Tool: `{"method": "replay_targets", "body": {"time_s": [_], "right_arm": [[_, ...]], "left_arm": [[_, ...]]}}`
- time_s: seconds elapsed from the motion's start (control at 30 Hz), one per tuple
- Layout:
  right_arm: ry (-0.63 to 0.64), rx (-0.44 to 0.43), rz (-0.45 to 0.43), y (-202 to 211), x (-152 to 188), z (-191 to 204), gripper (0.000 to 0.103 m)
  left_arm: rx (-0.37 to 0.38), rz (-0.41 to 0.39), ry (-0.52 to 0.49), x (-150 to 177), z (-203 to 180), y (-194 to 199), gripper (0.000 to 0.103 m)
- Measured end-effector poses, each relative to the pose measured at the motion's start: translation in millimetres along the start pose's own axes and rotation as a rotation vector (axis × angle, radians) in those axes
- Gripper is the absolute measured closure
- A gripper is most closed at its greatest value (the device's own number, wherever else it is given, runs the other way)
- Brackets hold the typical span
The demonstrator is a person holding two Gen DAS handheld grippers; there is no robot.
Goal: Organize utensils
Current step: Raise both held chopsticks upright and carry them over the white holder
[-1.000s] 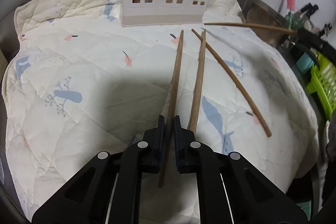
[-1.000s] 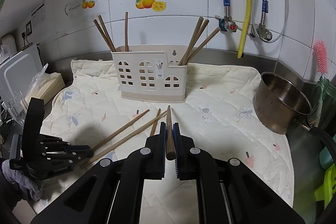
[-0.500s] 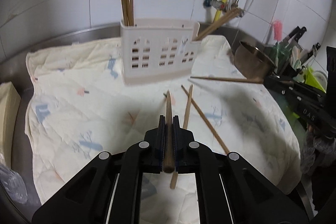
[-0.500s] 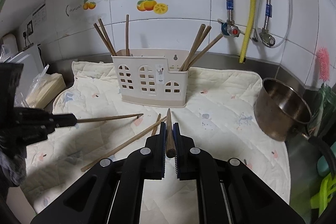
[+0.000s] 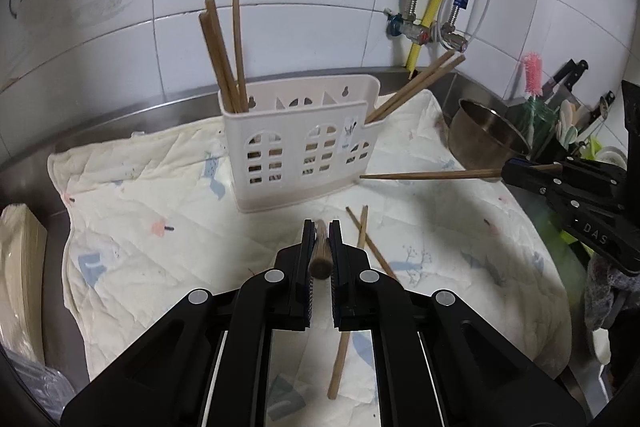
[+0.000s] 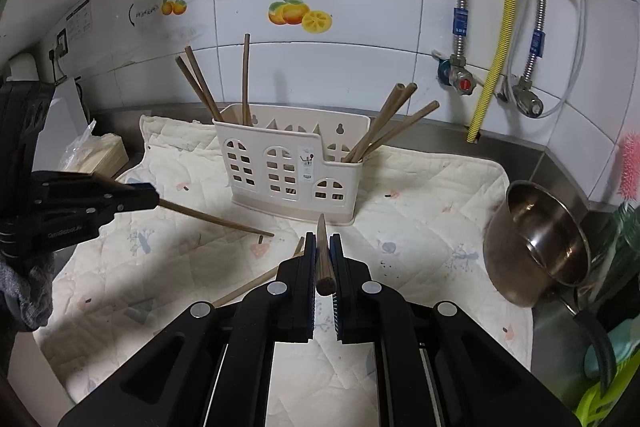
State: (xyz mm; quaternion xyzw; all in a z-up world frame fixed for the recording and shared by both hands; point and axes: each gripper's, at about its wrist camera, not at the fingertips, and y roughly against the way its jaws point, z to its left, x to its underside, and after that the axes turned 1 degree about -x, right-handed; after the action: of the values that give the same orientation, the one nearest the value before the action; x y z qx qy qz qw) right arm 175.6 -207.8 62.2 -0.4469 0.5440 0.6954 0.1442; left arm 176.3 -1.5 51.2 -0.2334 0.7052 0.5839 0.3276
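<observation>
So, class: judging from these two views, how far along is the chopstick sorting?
Done: six chopsticks already stand in the cream holder, three at its left end and three at its right. In hand: the left gripper and the right gripper are each shut on one chopstick. Left: two loose chopsticks lying crossed on the quilted cloth.

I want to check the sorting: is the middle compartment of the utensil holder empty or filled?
Seemingly empty. In the utensil holder, chopsticks rise only from the left compartment and the right compartment; its floor is hidden.
</observation>
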Motion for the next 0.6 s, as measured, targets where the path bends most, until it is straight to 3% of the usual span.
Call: {"method": "replay_targets", "body": {"time_s": [0.37,0.6], "right_arm": [[0.038,-0.050,-0.014,42,-45,-13,0.096],[0.051,-0.069,-0.035,62,-83,-20,0.096]], "left_arm": [[-0.003,-0.061,-0.022,-39,-5,30,0.098],[-0.040,-0.170,-0.040,-86,-8,61,0.098]]}}
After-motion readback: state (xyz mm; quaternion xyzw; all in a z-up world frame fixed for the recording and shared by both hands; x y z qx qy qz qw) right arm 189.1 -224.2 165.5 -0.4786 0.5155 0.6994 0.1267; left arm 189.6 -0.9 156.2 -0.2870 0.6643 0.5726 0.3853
